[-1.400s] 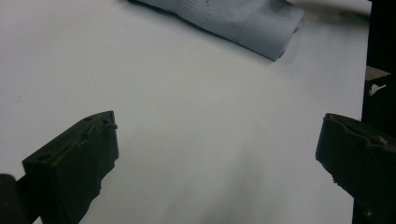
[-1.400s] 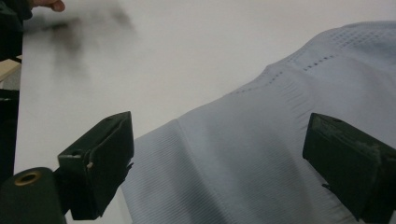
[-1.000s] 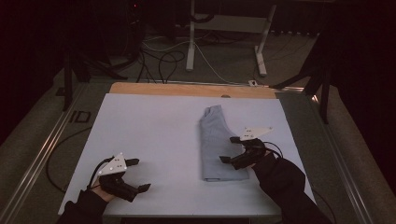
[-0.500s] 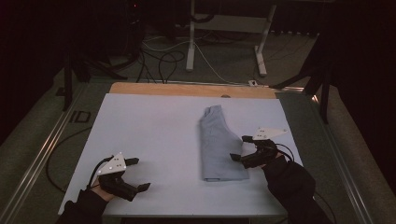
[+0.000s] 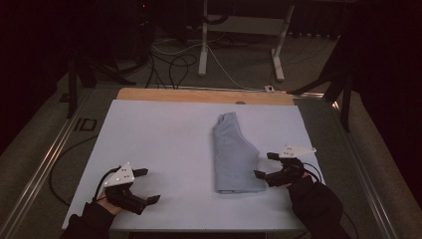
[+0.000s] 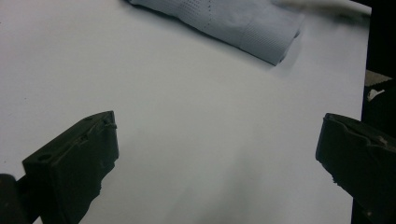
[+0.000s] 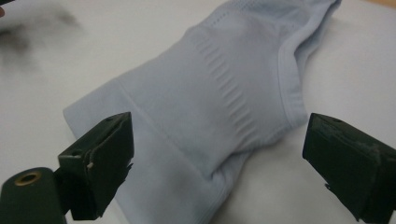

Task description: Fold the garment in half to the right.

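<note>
Jaws on the right gripper (image 5: 263, 165) are gaping wide just beside the folded light-blue garment (image 5: 234, 155); I'd be pinching one layered edge squarely.

Dim room: cables (image 5: 174, 64) trail across grey floor (image 5: 249, 74) beyond the table (image 5: 164, 129).

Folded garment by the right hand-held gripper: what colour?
Pale grey-blue garment, plain with ribbed bands; clearest in the right gripper view.

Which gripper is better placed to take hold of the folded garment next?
Right. The right gripper sits open at the garment's edge; the left gripper is open over the bare table, well away.
</note>
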Demonstrator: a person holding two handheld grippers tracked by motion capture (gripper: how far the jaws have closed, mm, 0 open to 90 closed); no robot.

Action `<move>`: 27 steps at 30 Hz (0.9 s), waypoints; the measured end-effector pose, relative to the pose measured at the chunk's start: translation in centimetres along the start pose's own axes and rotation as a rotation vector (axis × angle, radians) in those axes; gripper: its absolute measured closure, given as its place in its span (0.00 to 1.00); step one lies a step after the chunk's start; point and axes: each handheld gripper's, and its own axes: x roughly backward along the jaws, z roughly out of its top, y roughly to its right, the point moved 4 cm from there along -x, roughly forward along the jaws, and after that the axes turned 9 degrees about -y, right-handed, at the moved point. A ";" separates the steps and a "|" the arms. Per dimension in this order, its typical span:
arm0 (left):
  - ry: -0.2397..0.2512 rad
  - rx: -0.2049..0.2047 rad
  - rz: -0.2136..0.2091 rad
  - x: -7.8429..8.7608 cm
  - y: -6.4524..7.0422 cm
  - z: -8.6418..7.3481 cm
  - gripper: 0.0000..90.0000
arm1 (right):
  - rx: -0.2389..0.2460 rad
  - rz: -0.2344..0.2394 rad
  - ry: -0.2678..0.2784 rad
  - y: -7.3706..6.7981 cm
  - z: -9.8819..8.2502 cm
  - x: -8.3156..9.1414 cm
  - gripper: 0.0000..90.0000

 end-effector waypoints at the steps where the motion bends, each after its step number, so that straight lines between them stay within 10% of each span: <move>1: 0.005 0.006 -0.001 0.0 0.0 0.0 0.01 | -0.003 -0.009 -0.006 0.0 -0.6 0.0 0.10; 27: 0.009 0.006 0.004 -0.1 -0.1 -0.2 0.01 | -0.026 -0.094 -0.047 -0.9 -5.1 -0.3 0.10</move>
